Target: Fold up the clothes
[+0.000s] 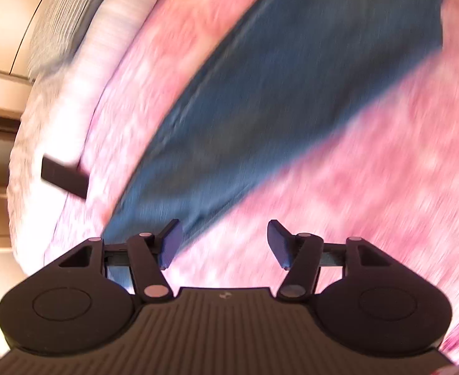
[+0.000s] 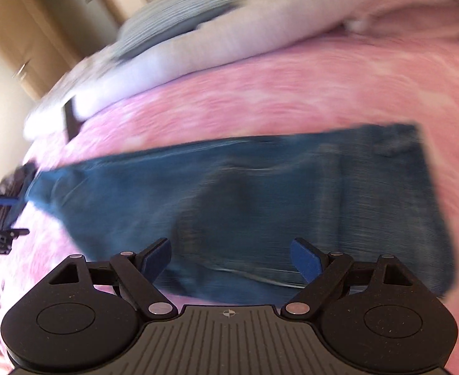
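The jeans (image 2: 260, 193) are lying stretched out long and narrow on the pink bedspread (image 2: 291, 93), apparently legs together, though the blur is hiding the seams. You are holding the right gripper (image 2: 231, 257) just above the near edge of the jeans, toward their wide end, with its blue pads spread wide and gripping nothing. The left gripper (image 1: 224, 243) is hovering at the narrow end of the jeans, its fingers also standing wide apart and empty. Judging by the look, you are dealing with denim: heavy for cloth, fairly stiff, not slippery and not fragile, so it should hold a crease but sag under its own weight when lifted from one point. A doubled hem or the waistband would be giving you the firmest bite; a pinch on a single flat layer in the middle of the jeans may be pulling only the top leg.
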`<state>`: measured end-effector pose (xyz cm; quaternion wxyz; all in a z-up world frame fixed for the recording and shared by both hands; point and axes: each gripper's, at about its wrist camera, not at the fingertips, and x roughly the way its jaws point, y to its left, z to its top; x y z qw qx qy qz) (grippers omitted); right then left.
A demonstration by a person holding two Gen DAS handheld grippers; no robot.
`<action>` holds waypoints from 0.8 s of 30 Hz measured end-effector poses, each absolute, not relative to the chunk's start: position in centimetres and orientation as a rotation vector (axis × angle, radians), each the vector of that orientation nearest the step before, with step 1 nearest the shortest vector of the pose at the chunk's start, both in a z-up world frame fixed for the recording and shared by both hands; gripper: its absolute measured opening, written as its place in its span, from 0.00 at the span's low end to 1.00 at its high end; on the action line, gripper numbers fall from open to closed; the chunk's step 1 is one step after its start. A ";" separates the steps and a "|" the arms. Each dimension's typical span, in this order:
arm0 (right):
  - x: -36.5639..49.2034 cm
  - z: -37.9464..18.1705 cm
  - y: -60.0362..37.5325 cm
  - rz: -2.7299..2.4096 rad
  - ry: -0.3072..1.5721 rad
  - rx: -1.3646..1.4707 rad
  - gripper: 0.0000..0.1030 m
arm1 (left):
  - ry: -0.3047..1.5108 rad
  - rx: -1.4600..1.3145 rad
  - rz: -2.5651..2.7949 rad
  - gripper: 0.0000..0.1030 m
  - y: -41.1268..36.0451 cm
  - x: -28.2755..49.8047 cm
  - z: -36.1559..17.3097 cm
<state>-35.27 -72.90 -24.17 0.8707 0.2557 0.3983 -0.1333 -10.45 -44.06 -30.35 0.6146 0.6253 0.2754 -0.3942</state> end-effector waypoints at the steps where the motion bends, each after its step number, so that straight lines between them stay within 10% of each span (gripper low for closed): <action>1: -33.9 -23.9 -71.5 -0.258 0.839 0.503 0.84 | 0.635 1.443 -0.900 0.55 -42.7 -9.8 -30.8; 12: -21.0 -24.1 -56.8 -0.332 0.928 0.336 0.84 | 0.273 1.638 -1.039 0.47 -31.6 6.1 -37.0; 24: -6.7 -27.0 -46.8 -0.202 0.997 0.270 0.84 | 0.915 0.588 -1.165 0.49 -31.7 28.8 -31.9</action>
